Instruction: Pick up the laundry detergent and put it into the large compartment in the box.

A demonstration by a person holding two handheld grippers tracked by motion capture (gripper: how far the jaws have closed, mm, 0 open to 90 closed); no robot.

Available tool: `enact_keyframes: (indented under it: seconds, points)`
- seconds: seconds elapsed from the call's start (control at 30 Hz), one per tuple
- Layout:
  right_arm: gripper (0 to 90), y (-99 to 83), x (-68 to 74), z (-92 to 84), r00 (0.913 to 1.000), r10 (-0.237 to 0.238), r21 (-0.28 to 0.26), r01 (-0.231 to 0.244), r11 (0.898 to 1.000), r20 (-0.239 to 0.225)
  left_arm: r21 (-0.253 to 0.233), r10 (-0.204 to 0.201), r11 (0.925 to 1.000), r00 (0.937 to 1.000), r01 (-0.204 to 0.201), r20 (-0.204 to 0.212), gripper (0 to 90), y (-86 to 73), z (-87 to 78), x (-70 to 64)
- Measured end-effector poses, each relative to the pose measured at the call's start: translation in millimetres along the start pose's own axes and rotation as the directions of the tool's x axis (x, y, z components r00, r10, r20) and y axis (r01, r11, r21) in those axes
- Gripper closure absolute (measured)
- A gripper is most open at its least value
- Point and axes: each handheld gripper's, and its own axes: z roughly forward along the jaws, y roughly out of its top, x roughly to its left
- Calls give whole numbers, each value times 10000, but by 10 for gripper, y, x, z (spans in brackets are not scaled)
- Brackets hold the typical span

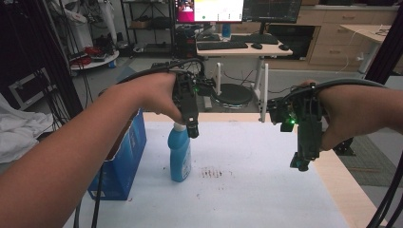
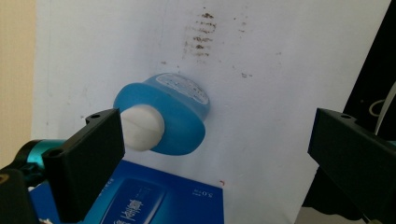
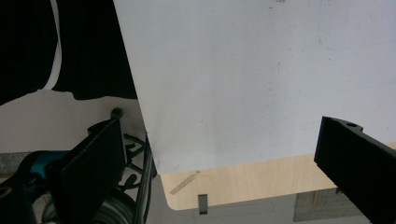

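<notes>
Reaching step, not yet grasping. Left gripper [image 1: 192,129] hovering right above the blue bottle [image 1: 180,154], jaws spread wide, holding nothing. In the left gripper view, white cap [image 2: 141,127] seen just beside the left jaw, not between both jaws: far from centered yet. Bottle standing upright on the white sheet [image 1: 247,190] that covers the table, close beside the blue box [image 1: 124,156] at its left, whether touching or with a small gap cannot be told. Brown smear [image 1: 212,172] on the sheet just to the right of the bottle.

Right gripper [image 1: 301,164] held in the air over the right part of the table, well apart from the bottle, jaws also spread and empty. In the right gripper view, below the jaws, bare white sheet [image 3: 243,70] and the wooden table edge [image 3: 243,179].

Judgement on the step: approach of the bottle top by the left gripper, probably to take it by the cap or the neck.

Next move, likely: shifting the left gripper sideways until the cap sits in the middle between the jaws, then going down a little, then closing. Careful alignment needed, because a push from one jaw alone could tip the upright bottle toward the box or the smear. Right gripper free to support the body of the bottle if needed.
</notes>
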Motion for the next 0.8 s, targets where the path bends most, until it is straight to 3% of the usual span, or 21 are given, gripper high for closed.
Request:
enact_keyframes:
  seconds: [0.1,0.23,0.3,0.33,0.6,0.63,0.67,0.8]
  points:
    - [12,13,-9,8,10000,-97,12,97,10000,-8,-51,-467,9989,9989,466,-36,37,-41,-63,7]
    - [12,30,-8,11,9999,-137,-12,137,9999,-8,-88,-1359,9907,9907,1359,-40,37,-94,-125,22]
    - [12,35,-8,10,9999,-118,17,118,9999,-6,-106,-2067,9783,9784,2068,96,37,-130,-155,39]
    - [12,38,-9,15,9999,-114,15,114,9999,-12,-59,-2192,9756,9756,2193,134,37,-140,-161,46]
    - [12,48,-20,-7,9996,-276,95,276,9996,39,315,-3586,9332,9334,3581,151,37,-250,-158,68]
    - [12,48,-20,-7,9996,-276,95,276,9996,39,315,-3586,9332,9334,3581,151,37,-250,-158,68]
    - [12,52,-7,-11,9999,-130,42,130,9999,-27,255,-4111,9115,9112,4105,269,37,-277,-170,71]
    - [12,59,-3,-11,9999,-162,22,162,9999,-53,206,-5106,8597,8578,5104,580,37,-335,-161,84]
